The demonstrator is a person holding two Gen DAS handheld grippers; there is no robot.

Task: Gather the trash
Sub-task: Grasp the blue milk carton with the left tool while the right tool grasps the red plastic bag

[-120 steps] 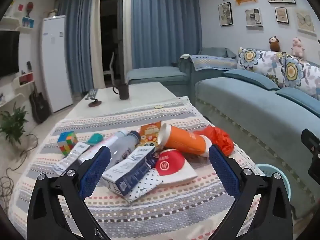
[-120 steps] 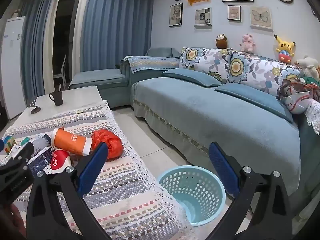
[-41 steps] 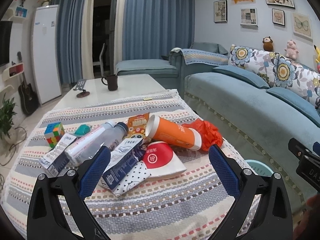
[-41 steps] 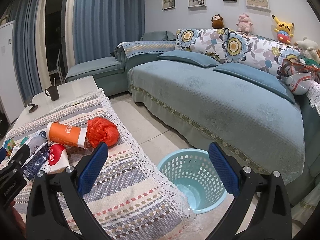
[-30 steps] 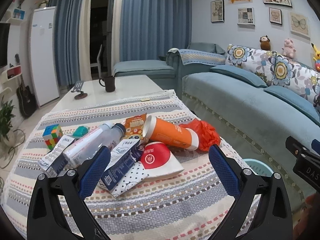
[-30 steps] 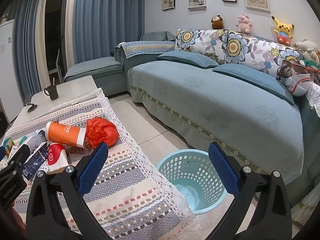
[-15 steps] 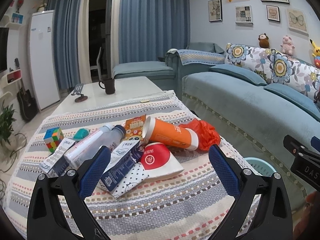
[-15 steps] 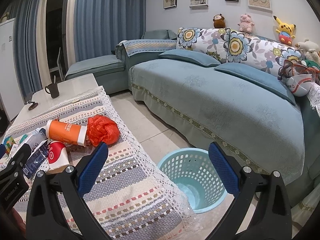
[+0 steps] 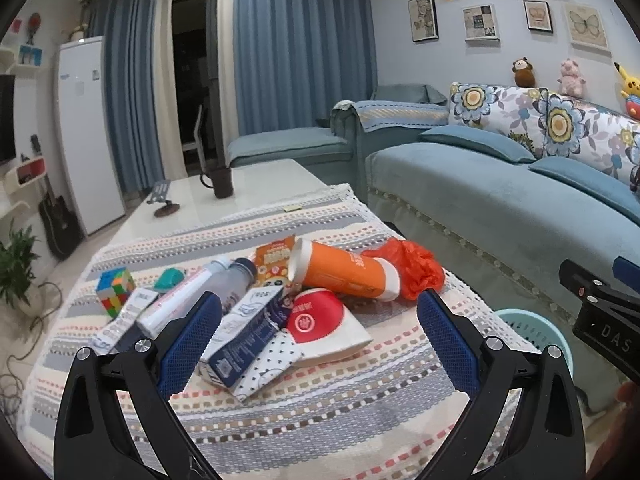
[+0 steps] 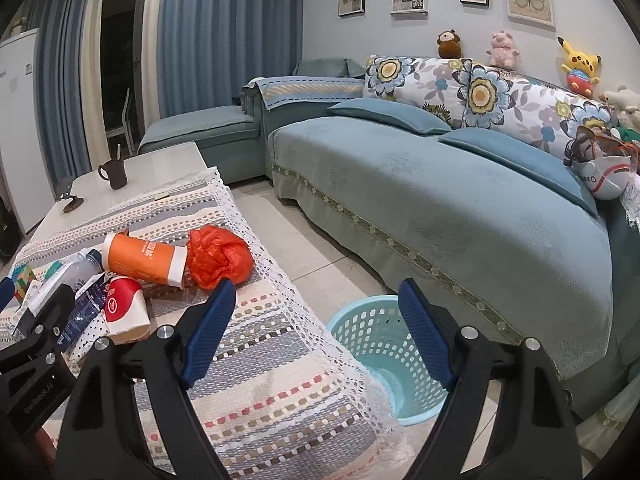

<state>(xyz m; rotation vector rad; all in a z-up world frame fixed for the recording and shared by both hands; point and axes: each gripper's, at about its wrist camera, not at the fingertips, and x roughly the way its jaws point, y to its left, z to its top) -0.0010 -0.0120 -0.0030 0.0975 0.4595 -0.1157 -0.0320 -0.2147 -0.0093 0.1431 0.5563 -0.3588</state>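
Observation:
A pile of trash lies on the striped tablecloth: an orange paper cup on its side, a crumpled red plastic bag, a red and white paper cup, a blue and white carton, a clear plastic bottle and an orange snack packet. My left gripper is open and empty just short of the pile. My right gripper is open and empty above the table's right edge, with the light blue basket on the floor beyond it. The orange cup and red bag lie to its left.
A Rubik's cube and a teal object sit left of the pile. A dark mug and a small stand are at the table's far end. A blue sofa runs along the right, behind the basket.
Both grippers have drifted slightly, so the views shifted a little. The right view now shows the pile and the basket a bit closer. Nothing on the table has moved.

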